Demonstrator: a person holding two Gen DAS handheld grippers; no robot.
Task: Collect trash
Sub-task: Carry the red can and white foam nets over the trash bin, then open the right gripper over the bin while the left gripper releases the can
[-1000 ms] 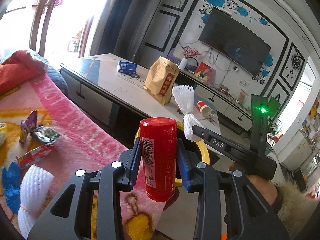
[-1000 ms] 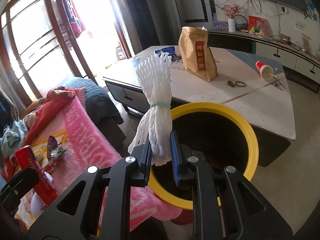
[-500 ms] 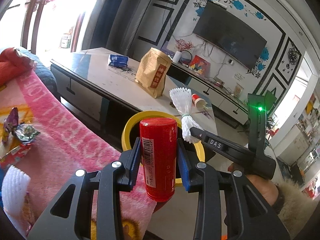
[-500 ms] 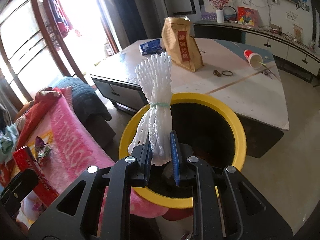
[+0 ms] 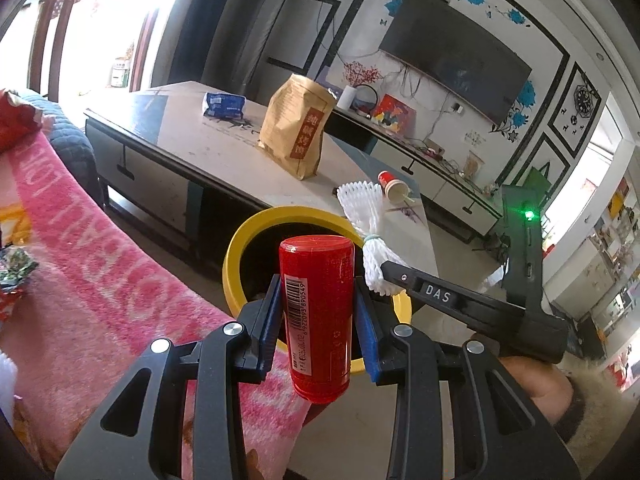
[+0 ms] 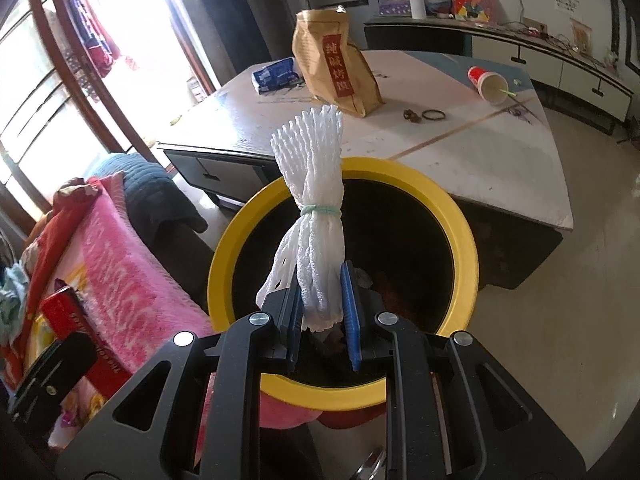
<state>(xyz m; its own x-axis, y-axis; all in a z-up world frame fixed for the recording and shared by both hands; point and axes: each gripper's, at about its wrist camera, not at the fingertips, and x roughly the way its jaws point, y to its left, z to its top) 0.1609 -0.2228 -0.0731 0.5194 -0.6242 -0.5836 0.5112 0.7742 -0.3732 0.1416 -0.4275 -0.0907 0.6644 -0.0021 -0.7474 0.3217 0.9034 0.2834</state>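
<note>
My left gripper [image 5: 316,312] is shut on an upright red can [image 5: 317,312] with a barcode, held at the near rim of a yellow-rimmed trash bin [image 5: 240,240]. My right gripper [image 6: 323,312] is shut on a white foam net bundle [image 6: 316,216] tied with a green band, held over the bin's dark opening [image 6: 400,248]; the yellow rim [image 6: 460,220] rings it. The right gripper with the bundle [image 5: 370,232] also shows in the left wrist view. The red can [image 6: 80,336] shows at the lower left of the right wrist view.
A low table [image 5: 192,136] behind the bin carries a brown paper bag [image 5: 298,132], a blue packet [image 5: 224,105] and a tipped red cup [image 5: 394,188]. A pink blanket [image 5: 80,240] with wrappers [image 5: 12,276] lies to the left. A TV cabinet [image 6: 560,52] stands behind.
Both grippers have moved toward the bin with their loads; the bin now looks larger and closer, and the foam bundle sits over its opening.
</note>
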